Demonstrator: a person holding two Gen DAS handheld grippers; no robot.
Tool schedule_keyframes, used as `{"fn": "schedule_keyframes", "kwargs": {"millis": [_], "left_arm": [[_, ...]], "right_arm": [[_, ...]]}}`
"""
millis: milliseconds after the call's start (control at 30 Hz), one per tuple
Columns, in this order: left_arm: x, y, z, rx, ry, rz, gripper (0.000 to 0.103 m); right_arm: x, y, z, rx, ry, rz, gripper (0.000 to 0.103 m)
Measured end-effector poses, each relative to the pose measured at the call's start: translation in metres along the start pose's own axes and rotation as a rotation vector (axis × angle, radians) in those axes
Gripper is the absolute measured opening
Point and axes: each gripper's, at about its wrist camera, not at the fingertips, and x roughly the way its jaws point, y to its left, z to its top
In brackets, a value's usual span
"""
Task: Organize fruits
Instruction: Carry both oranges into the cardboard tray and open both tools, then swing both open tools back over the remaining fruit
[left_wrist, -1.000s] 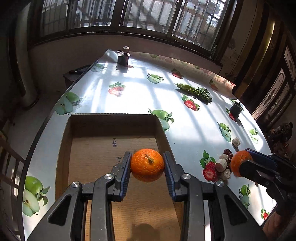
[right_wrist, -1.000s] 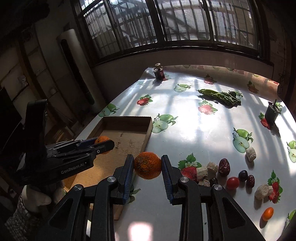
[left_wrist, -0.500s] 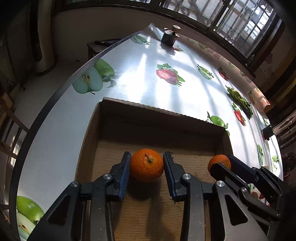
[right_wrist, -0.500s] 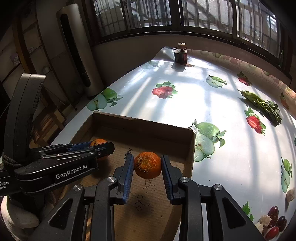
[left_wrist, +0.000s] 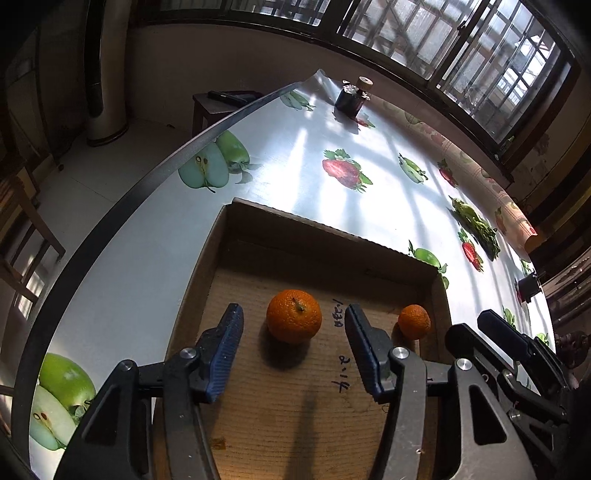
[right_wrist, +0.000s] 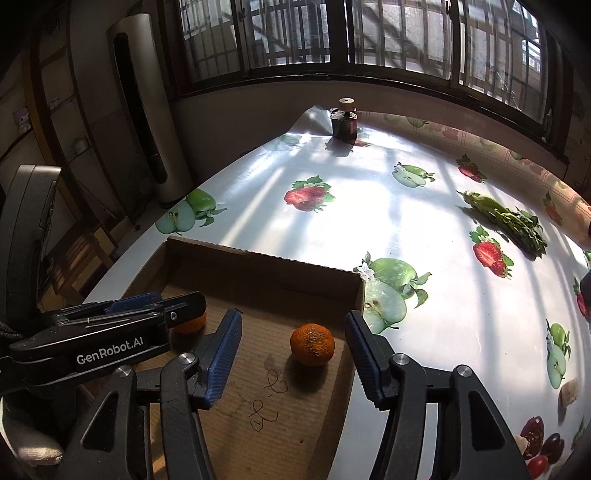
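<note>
A shallow cardboard box lies on the fruit-print table. Two oranges rest on its floor. The larger orange lies between the open jaws of my left gripper, free of both pads; in the right wrist view it is mostly hidden behind the left gripper's finger. The smaller orange lies near the box's right wall, between the open jaws of my right gripper. The right gripper's fingers show at the right of the left wrist view.
A dark jar stands at the table's far end. Leafy greens lie at the right. Dates, small fruits and pale pieces sit at the near right. A tower fan stands beyond the table's left edge.
Both grippers have opened and let go of their oranges, which now rest on the box floor. Before that both grippers carried the oranges over the box.
</note>
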Motion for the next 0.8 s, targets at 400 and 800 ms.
{"fn": "schedule_keyframes", "kwargs": {"millis": [400, 800], "left_arm": [[-0.113, -0.02, -0.032, 0.016, -0.235, -0.144, 0.058], [-0.255, -0.072, -0.044, 0.14, -0.386, -0.363, 0.059]], "right_arm": [[-0.16, -0.081, -0.059, 0.56, 0.045, 0.573, 0.07], [-0.359, -0.157, -0.078, 0.616, -0.146, 0.337, 0.078]]}}
